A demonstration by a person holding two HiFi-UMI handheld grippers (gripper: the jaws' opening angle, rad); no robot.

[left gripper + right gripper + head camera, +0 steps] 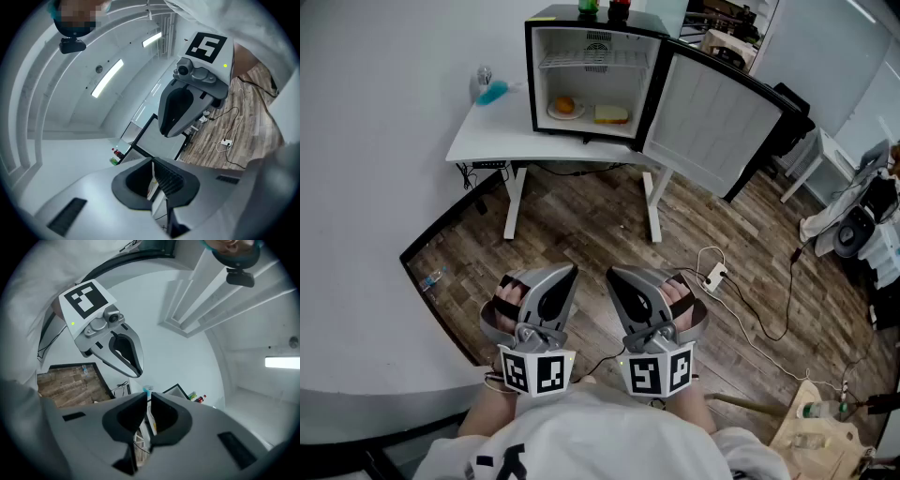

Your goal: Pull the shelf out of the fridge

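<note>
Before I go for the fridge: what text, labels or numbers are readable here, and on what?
None can be read in any view.
Marker cubes on the left tongs and right tongs: square patterns only, no letters.
Bottles on the fridge: labels too small.
Dark print on the person's shirt: cut off, unreadable.

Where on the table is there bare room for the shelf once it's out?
The bare tabletop left of the fridge, in front of the blue object, is free. The strip before the fridge is narrow. The fridge floor is crowded by a plate and a bread slice; bottles occupy its top.
</note>
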